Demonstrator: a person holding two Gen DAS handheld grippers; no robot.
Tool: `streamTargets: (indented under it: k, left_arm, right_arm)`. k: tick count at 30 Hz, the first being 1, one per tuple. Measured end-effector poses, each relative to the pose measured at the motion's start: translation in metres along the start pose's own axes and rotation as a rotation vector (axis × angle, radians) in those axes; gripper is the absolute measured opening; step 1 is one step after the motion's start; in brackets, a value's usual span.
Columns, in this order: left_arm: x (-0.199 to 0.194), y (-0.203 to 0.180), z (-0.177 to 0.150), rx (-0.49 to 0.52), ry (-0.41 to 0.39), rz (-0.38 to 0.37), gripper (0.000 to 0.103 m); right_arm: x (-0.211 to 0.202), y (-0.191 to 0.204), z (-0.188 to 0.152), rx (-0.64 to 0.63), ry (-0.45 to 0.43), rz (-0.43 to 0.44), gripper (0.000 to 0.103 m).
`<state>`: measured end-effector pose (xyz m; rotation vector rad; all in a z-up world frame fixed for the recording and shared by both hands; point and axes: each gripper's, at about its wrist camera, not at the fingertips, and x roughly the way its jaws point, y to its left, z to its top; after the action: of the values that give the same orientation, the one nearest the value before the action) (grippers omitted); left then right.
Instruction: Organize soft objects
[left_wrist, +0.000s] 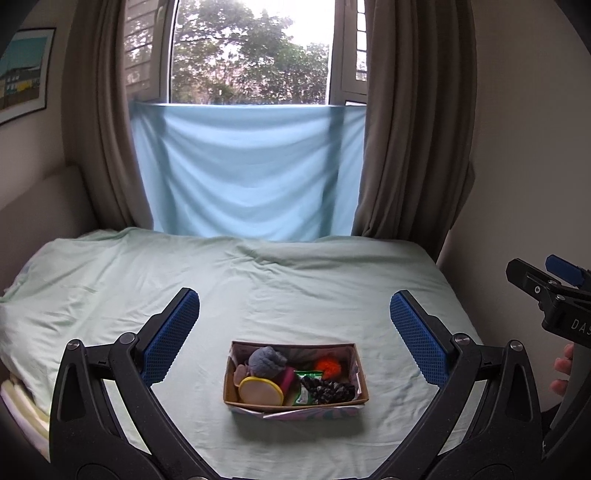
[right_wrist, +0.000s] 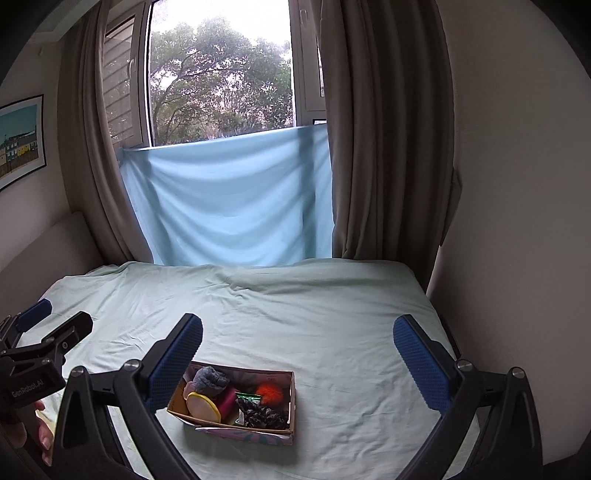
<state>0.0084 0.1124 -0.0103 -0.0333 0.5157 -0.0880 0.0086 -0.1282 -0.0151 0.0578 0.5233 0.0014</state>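
A small cardboard box (left_wrist: 360, 374) (right_wrist: 291, 398) sits on the pale green bed sheet (left_wrist: 258, 288) (right_wrist: 314, 314). It holds a grey sock ball (left_wrist: 266, 361) (right_wrist: 209, 379), an orange pom-pom (left_wrist: 328, 367) (right_wrist: 269, 392), a dark patterned scrunchie (left_wrist: 328, 390) (right_wrist: 264, 415), a yellow-rimmed round pad (left_wrist: 260, 392) (right_wrist: 202, 406) and a green packet (left_wrist: 310, 376). My left gripper (left_wrist: 294, 339) is open and empty, held above and before the box. My right gripper (right_wrist: 297, 363) is open and empty, with the box below its left finger. Each gripper shows at the edge of the other's view (left_wrist: 546, 291) (right_wrist: 44, 336).
The bed fills the lower half of both views. A light blue cloth (left_wrist: 247, 170) (right_wrist: 229, 203) hangs under the window between brown curtains (left_wrist: 410, 122) (right_wrist: 388, 129). A wall stands at the right (right_wrist: 517, 184), a padded headboard (left_wrist: 40, 206) at the left.
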Motion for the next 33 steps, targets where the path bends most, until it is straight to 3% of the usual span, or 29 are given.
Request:
streamTargets:
  k: [33]
  left_arm:
    - [-0.003,0.003,0.000,0.016,-0.036,0.019,0.103]
  right_arm:
    - [0.002,0.013,0.007,-0.004,-0.019,-0.042,0.103]
